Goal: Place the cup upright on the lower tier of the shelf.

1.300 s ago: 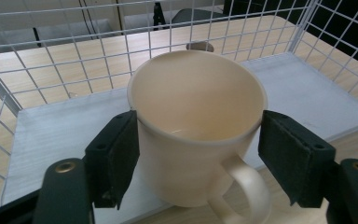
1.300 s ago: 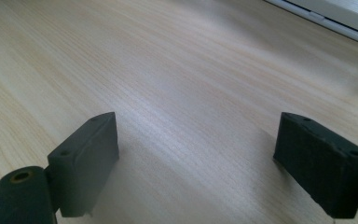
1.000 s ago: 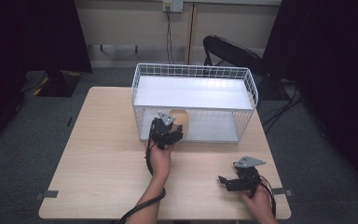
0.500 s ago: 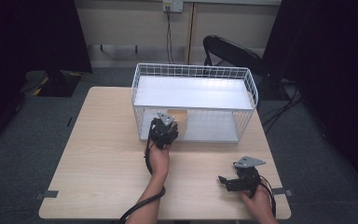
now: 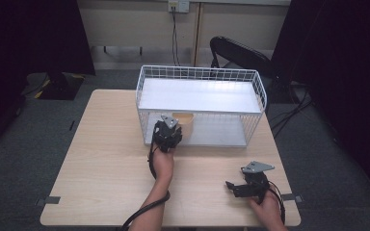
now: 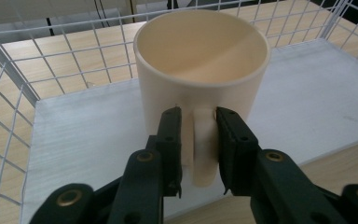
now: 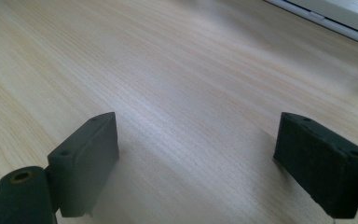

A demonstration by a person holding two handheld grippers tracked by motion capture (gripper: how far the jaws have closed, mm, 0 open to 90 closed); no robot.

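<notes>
The table (image 5: 101, 192) carries a white wire basket (image 5: 200, 77) at its far side, long axis running left to right; inside, on the lower white shelf (image 6: 307, 107) near its left end, a cream mug (image 6: 203, 60) stands upright, mouth up, handle (image 6: 200, 144) pointing toward the person; the left gripper (image 6: 196, 154) clamps that handle between its jaws; the right gripper (image 7: 198, 163) rests near the table's right front, jaws spread wide, grasping nothing.
</notes>
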